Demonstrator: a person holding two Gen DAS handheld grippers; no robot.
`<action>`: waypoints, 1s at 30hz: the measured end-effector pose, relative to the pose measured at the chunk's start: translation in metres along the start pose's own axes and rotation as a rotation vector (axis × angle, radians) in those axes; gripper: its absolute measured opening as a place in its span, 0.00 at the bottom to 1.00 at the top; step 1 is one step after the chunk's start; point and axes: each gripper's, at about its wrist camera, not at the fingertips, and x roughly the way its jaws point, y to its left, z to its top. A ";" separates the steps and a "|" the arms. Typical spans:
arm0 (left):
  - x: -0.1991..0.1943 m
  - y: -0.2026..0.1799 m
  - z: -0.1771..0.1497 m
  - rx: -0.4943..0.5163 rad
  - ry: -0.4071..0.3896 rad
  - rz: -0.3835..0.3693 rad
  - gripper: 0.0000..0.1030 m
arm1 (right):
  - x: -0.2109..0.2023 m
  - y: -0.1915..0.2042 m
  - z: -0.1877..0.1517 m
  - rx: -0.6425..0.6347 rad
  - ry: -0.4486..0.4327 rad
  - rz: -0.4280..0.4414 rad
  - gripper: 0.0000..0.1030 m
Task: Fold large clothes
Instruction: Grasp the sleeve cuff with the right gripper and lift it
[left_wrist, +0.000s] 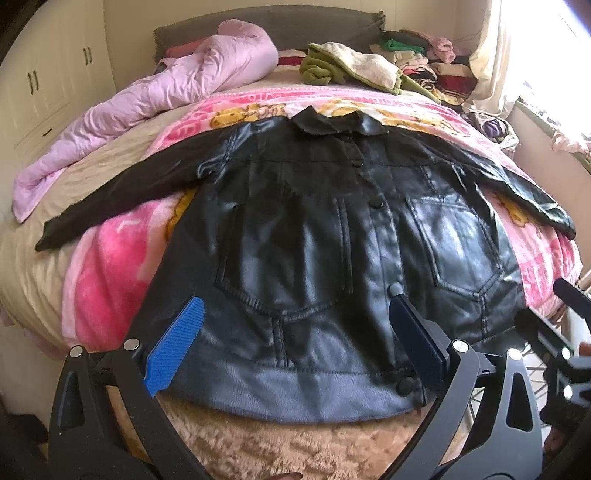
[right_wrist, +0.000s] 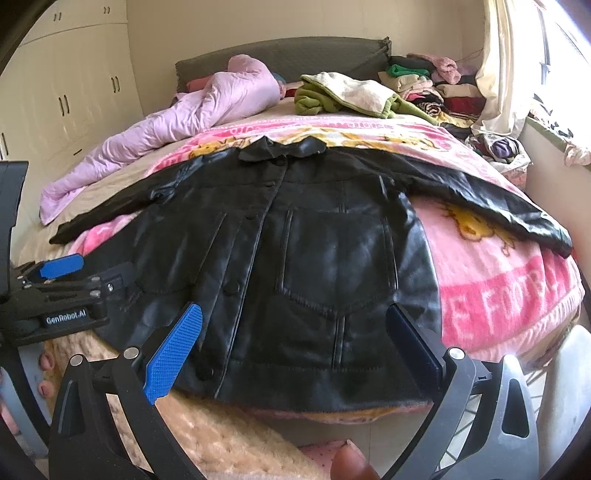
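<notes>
One black jacket (left_wrist: 314, 236) is lying flat, front up, on the pink blanket (left_wrist: 110, 266) covering the bed. Two grippers, left gripper (left_wrist: 295, 343) and right gripper (right_wrist: 295, 347), are hovering wide apart, holding nothing. The jacket's hem is partly hiding behind their fingers.

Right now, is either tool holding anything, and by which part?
Nothing is held. The left tool and the right tool are both open above the hem of the black jacket.
</notes>
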 end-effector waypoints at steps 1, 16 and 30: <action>0.001 0.000 0.004 0.000 -0.001 0.005 0.91 | 0.001 0.000 0.005 -0.001 -0.005 0.005 0.96; 0.028 -0.002 0.088 -0.005 -0.013 -0.029 0.91 | 0.021 -0.021 0.092 0.062 -0.111 0.044 0.96; 0.073 -0.022 0.180 0.001 -0.025 -0.091 0.91 | 0.068 -0.117 0.150 0.369 -0.128 -0.004 0.96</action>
